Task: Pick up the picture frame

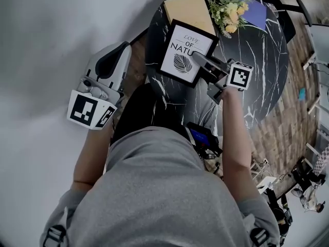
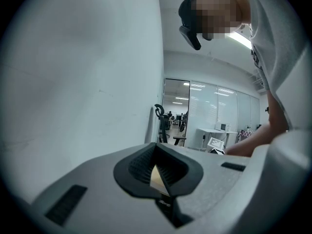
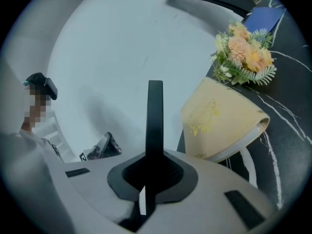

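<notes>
The picture frame [image 1: 185,53] is black-edged with a white print of a leaf and lettering. It is tilted over the near left part of the round black marble table [image 1: 257,66]. My right gripper [image 1: 198,60] is shut on its right edge. In the right gripper view the frame [image 3: 155,116] shows edge-on as a thin black bar rising from between the jaws of the right gripper [image 3: 148,179]. My left gripper [image 1: 121,53] hangs off the table's left side by the white wall. Its jaws meet on nothing in the left gripper view [image 2: 158,172].
A yellow book [image 1: 189,12] lies just behind the frame, with a bunch of flowers [image 1: 229,9] and a blue notebook [image 1: 252,12] to its right. The same book [image 3: 219,121] and flowers [image 3: 246,52] appear in the right gripper view. A white wall stands at the left.
</notes>
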Tool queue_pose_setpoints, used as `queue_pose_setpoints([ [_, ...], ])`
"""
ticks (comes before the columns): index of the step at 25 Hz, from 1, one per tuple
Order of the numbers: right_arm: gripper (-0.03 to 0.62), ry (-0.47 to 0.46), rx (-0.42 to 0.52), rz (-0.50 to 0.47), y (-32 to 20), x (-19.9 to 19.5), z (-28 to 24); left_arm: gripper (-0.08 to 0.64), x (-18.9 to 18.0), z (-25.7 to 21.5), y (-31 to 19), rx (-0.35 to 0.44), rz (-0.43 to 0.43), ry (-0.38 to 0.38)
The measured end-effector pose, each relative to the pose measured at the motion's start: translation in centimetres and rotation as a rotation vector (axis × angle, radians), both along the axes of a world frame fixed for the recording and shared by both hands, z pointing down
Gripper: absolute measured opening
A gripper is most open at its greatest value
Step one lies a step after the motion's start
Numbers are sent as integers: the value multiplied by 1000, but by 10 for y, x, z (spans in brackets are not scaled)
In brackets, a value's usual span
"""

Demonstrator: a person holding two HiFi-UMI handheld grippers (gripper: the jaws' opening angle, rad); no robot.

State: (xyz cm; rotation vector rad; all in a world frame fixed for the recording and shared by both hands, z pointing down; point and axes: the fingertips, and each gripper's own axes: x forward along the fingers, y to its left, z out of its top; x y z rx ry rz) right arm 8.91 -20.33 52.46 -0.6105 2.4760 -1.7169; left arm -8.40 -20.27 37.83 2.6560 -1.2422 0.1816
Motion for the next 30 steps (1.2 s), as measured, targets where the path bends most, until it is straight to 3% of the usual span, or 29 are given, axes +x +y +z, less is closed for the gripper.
queue_pose_setpoints([
  [14, 31, -14, 81, 6, -5, -5, -44, 6, -8, -14, 5, 29, 23, 14],
  [30, 31, 27, 264, 4, -17, -3, -129, 6, -9, -40, -1, 77, 40, 31],
])
